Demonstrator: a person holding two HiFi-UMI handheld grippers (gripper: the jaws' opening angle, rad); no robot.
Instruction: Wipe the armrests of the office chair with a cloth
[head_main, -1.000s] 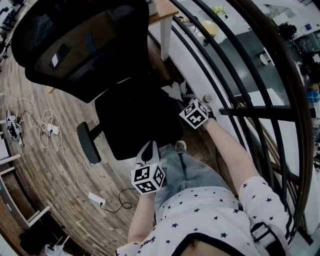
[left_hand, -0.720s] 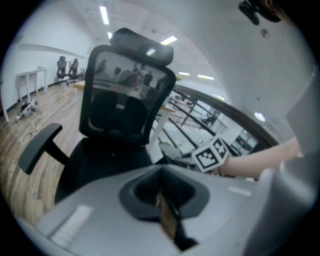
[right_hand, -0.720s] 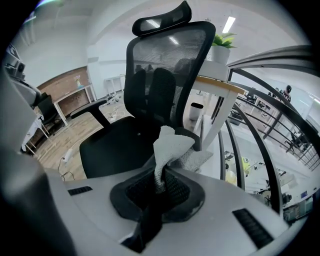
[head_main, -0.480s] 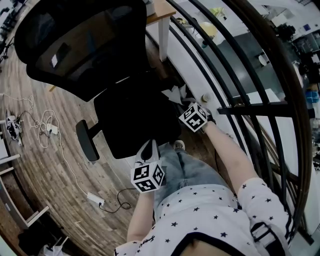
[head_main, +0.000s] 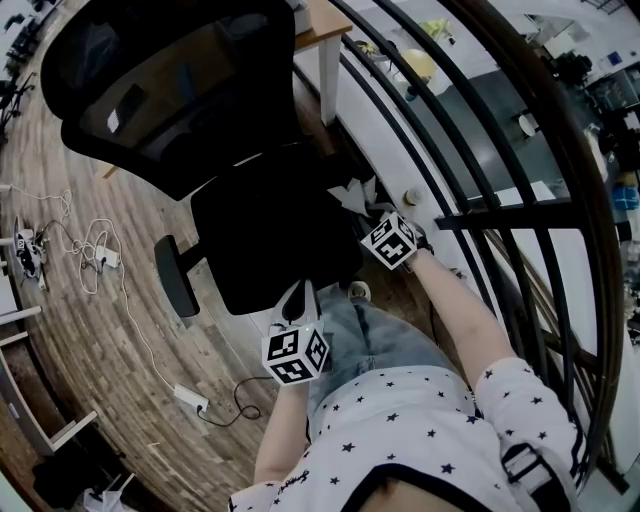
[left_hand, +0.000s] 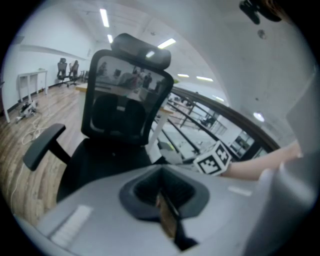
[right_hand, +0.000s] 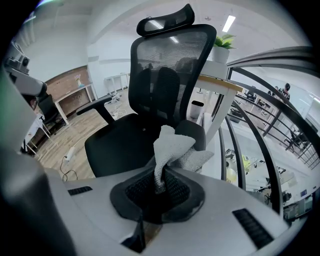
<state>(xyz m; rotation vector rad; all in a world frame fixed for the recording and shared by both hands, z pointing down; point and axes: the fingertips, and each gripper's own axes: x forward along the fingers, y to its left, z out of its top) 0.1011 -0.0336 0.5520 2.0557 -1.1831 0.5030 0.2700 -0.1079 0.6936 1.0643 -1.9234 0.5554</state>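
The right gripper (right_hand: 160, 184) has its jaws closed on a bunched pale cloth (right_hand: 172, 147), pinching it by a lower fold so that most of it sticks up and out past the jaw tips. In the head view this gripper sits at the chair's (head_main: 270, 230) seat edge on the side nearest the railing (head_main: 480, 130), with the cloth spilling over that edge. In the right gripper view the cloth hangs in front of the chair's armrest (right_hand: 198, 131) on that side; whether it touches the armrest cannot be told.

The left gripper (head_main: 298, 295) is at the front edge of the chair's seat, close to the person's body, with its jaws pressed together and nothing between them. It is well apart from the cloth. The chair's other armrest (head_main: 176, 278) juts out on the side away from the railing, with neither gripper near it.
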